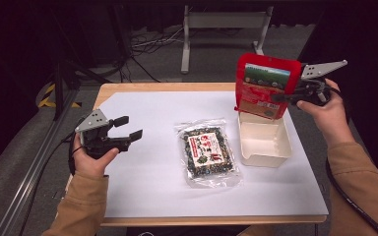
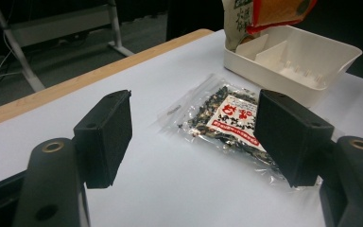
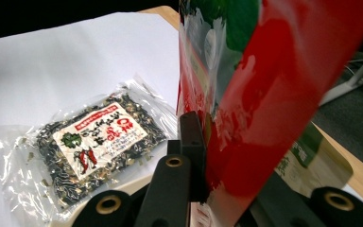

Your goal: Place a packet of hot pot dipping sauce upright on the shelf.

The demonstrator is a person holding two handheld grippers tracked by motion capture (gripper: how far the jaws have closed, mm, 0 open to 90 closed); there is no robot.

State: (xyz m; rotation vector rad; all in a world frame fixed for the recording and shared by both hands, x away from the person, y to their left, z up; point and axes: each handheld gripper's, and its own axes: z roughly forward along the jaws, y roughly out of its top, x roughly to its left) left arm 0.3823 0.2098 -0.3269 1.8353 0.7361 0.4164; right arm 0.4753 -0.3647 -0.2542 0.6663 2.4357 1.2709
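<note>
the right gripper (image 1: 286, 96) is pinching the red packet (image 1: 262, 86), its jaws pressing together on the packet's right edge; in the right gripper view one black jaw is sitting flat against the glossy red film (image 3: 283, 94). the packet is hanging upright and is being held over the far end of the white tray (image 1: 281, 147), its lower edge reaching down to about the tray's far rim; whether it is touching the rim is hard to tell. in the left gripper view the packet's bottom (image 2: 264, 16) is dipping at the back of the tray (image 2: 331, 52), just behind the divider walls inside it.

the left gripper (image 1: 127, 129) is sitting with its jaws spread wide and nothing between them, hovering over the white sheet (image 1: 147, 191) well to the left of the tray, pointing toward it. its own view is looking out between the two black pads (image 2: 106, 137) straight at the clear bag of dark dried bits (image 2: 227, 120).

that clear bag (image 1: 208, 152), with its red and white label, is lying flat on the sheet just left of the tray, between the tray and the left gripper. the right gripper view is catching it (image 3: 85, 146) lying down to the left of the held packet.
</note>
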